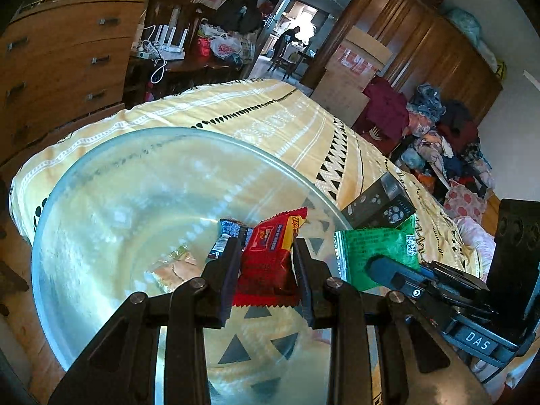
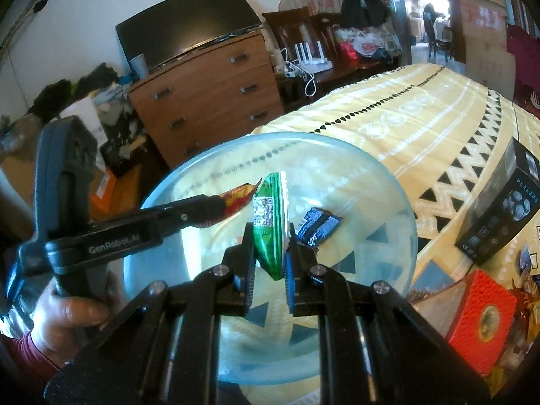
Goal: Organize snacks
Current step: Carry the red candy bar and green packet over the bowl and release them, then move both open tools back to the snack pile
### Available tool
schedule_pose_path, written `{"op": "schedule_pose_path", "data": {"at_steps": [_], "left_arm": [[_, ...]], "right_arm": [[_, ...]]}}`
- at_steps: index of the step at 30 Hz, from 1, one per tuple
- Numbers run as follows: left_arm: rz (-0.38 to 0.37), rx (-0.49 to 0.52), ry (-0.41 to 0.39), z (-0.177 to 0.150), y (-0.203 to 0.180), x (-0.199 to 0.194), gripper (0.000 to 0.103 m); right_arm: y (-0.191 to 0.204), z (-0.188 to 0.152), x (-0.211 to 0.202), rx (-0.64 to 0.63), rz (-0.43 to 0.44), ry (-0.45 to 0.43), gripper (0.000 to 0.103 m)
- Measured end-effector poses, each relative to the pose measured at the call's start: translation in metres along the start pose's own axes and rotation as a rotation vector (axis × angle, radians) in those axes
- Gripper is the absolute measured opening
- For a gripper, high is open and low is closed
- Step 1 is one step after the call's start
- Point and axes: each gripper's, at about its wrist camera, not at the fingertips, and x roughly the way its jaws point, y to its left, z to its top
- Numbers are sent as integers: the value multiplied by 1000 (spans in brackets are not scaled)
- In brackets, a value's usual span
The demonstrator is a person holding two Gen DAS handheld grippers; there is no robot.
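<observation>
I hold left gripper pinching red packet, right gripper pinching green packet, both above glass bowl. Risk: 2 grippers crowd over bowl; collision could knock packet outside rim.

Bowl on table; box right of bowl.

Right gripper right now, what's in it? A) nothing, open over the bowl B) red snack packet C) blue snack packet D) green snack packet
D: in the right wrist view the right gripper is shut on the green snack packet above the glass bowl; the red snack packet is in the left gripper, and the blue snack packet lies in the bowl.
</observation>
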Motion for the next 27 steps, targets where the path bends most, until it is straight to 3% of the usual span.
{"op": "schedule_pose_path", "data": {"at_steps": [16,18,20,24,25,27], "left_arm": [[33,4,17,-5,0,5,33],[46,4,17,-5,-1,5,58],[58,5,7,-5,-1,4,67],[80,7,4,-6,-1,5,75],[88,8,4,-6,0,5,75],[103,10,5,-6,1,7,76]], "right_arm": [[8,3,3,3,-1,6,17],[9,4,5,9,2,11,17],[10,4,6,12,-1,11,18],[10,3,7,14,-1,14,20],[9,3,7,15,-3,14,24],[10,3,8,18,-6,13,44]]}}
